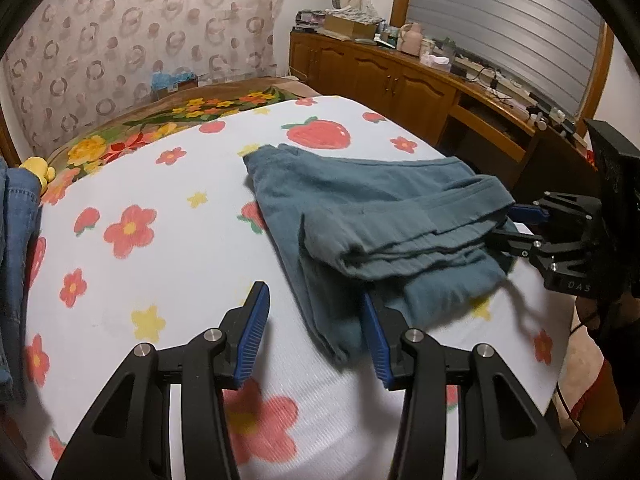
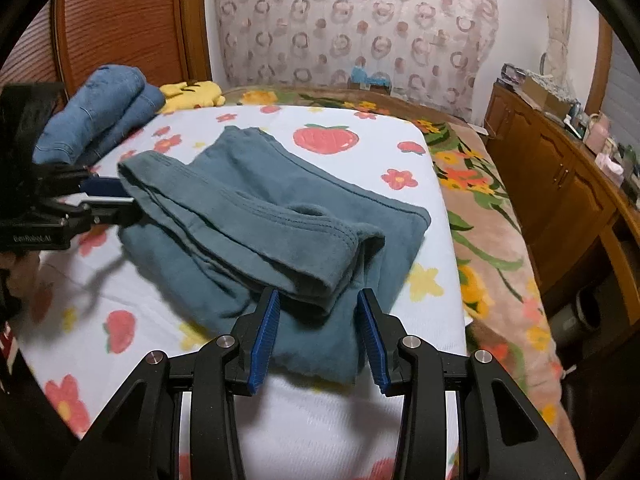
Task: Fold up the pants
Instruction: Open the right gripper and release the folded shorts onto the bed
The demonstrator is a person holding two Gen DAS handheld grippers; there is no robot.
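Teal pants (image 1: 380, 216) (image 2: 260, 216) lie folded in layers on the white flowered sheet (image 1: 160, 280), with a thick doubled band on top. My left gripper (image 1: 316, 320) is open at the pile's near left corner; its right finger (image 1: 374, 340) sits against the cloth edge and a bit of the lower layer reaches into the gap. In the right wrist view the left gripper (image 2: 116, 200) shows at the fold's left end. My right gripper (image 2: 318, 320) is open, its pads standing apart on either side of the lower layer's edge. The right gripper (image 1: 508, 224) meets the fold's right end.
Folded blue jeans (image 2: 96, 116) (image 1: 16, 220) and a yellow soft toy (image 2: 192, 94) lie at the head of the bed. A flowered blanket (image 2: 492, 240) covers the far side. A wooden cabinet (image 1: 400, 80) loaded with clutter runs along the wall beyond it.
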